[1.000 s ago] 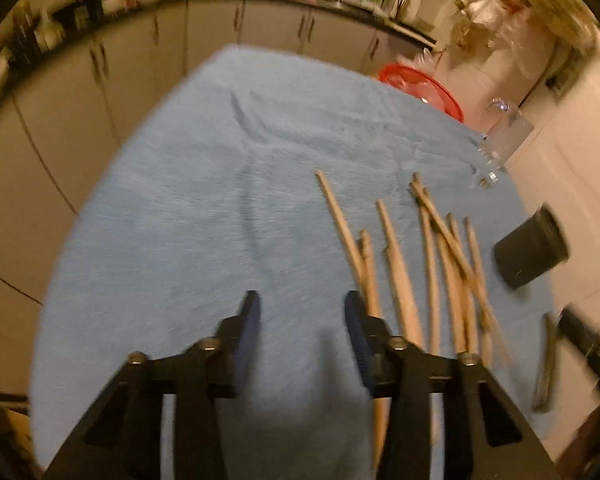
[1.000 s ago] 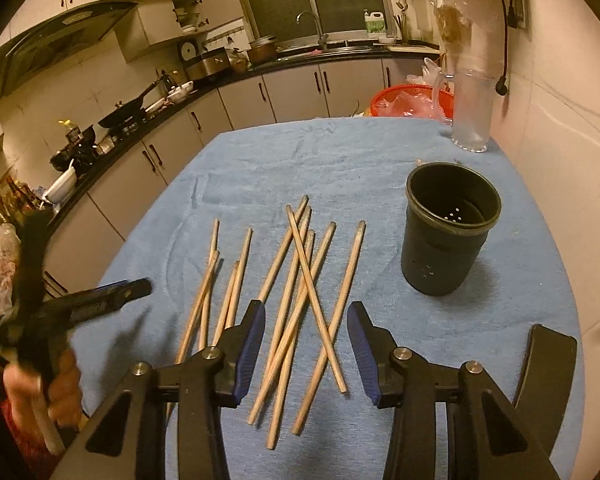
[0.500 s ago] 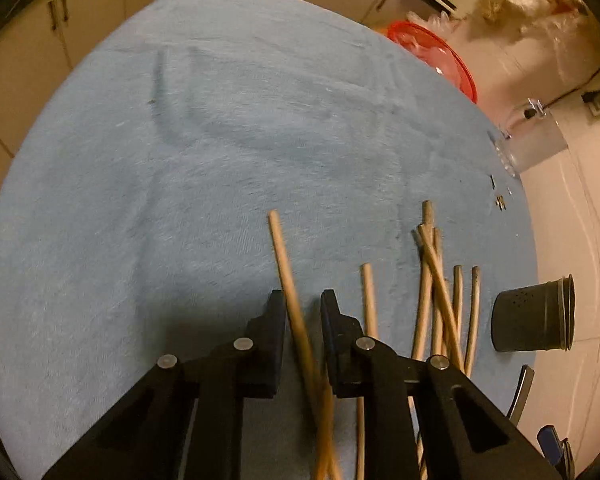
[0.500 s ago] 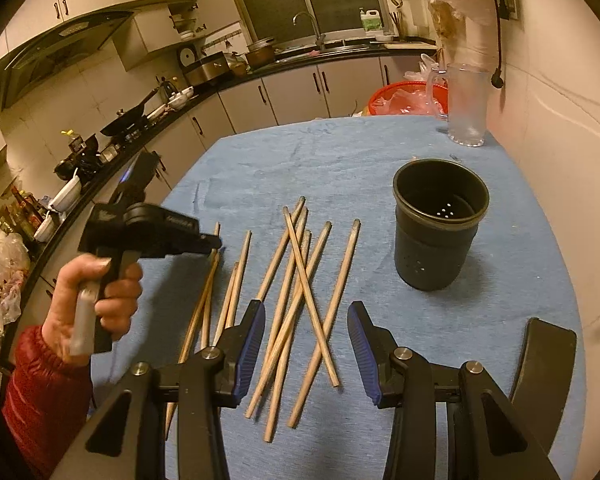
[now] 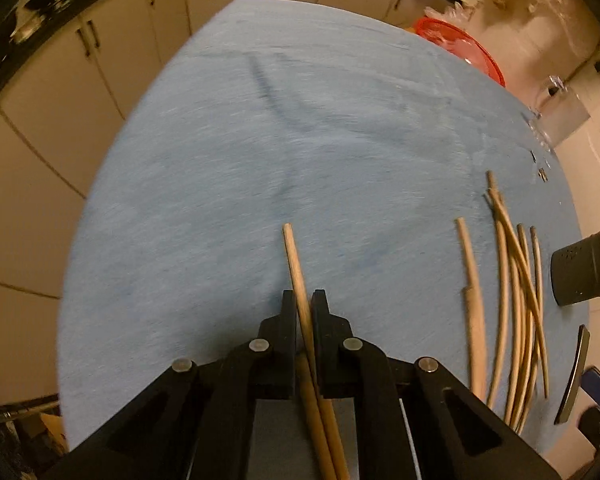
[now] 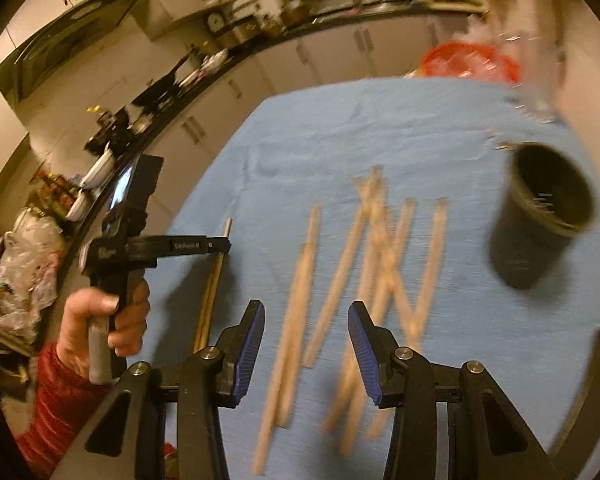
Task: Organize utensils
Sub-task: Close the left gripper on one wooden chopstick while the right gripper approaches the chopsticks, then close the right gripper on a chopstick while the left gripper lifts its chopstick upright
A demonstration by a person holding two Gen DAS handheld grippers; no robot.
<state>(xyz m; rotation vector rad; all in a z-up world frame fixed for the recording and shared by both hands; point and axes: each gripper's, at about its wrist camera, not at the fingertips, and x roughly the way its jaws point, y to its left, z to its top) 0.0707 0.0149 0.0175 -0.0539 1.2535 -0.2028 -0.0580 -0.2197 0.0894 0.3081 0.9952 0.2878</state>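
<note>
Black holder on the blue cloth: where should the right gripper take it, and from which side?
Judging by its pose, the rim wall: the black holder stands upright, mouth open. Bring the open right gripper from above, one finger inside, one outside.

Chopstick pile [image 6: 376, 276] lies mid-cloth [image 6: 440, 128], utensil holder [image 6: 540, 216] stands right of it, one chopstick [image 5: 298, 276] sits apart at left between the left gripper [image 5: 303, 308] fingers, basin [image 6: 472, 62] beyond the far edge.
</note>
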